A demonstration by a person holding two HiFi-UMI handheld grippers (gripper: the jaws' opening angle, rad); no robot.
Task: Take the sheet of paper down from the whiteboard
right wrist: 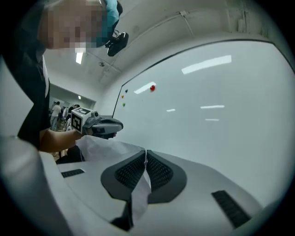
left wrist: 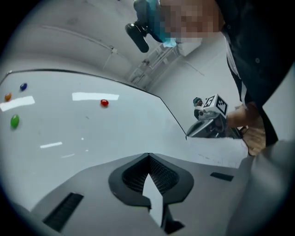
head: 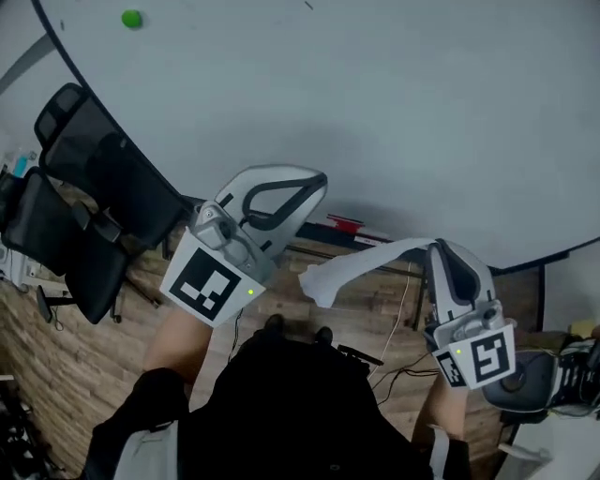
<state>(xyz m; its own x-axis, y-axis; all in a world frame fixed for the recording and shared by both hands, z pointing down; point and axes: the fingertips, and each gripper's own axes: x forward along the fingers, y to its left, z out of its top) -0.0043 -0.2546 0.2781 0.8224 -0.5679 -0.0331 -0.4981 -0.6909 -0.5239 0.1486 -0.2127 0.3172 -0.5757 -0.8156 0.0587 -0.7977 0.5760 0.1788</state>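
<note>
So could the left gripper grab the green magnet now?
Probably not yet. The left gripper looks shut on the sheet of paper, and the green magnet sits far off on the whiteboard. Nothing blocks the way, though.

white paper [head: 352,269], green magnet [head: 132,18], black chairs [head: 89,202].

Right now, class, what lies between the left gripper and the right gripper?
The sheet of paper, pinched in the right gripper's fingers, reaches toward the left gripper; the head view shows it.
</note>
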